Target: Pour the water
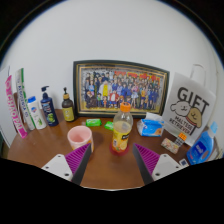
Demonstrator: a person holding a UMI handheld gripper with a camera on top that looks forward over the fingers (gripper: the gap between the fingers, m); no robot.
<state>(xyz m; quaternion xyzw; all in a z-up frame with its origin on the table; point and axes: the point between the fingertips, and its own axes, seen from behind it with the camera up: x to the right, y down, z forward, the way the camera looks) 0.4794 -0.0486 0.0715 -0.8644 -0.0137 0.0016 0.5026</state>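
From the gripper (113, 160) we see its two fingers spread wide and holding nothing, their lower ends cut off — the labels on the bottles (35, 108) by the wall are too small for us to read. A framed group photo (120, 88), a white gift bag (186, 112) and a blue box (151, 125) crowd the wooden table (110, 165). The orange-capped bottle (122, 129) stands just ahead of the fingers, beside a pink cup (80, 137) — both upright.

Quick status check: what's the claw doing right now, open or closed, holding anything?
Claw: open, holding nothing. The orange-capped bottle stands on the table just ahead, between the finger lines; the pink cup sits left of it.
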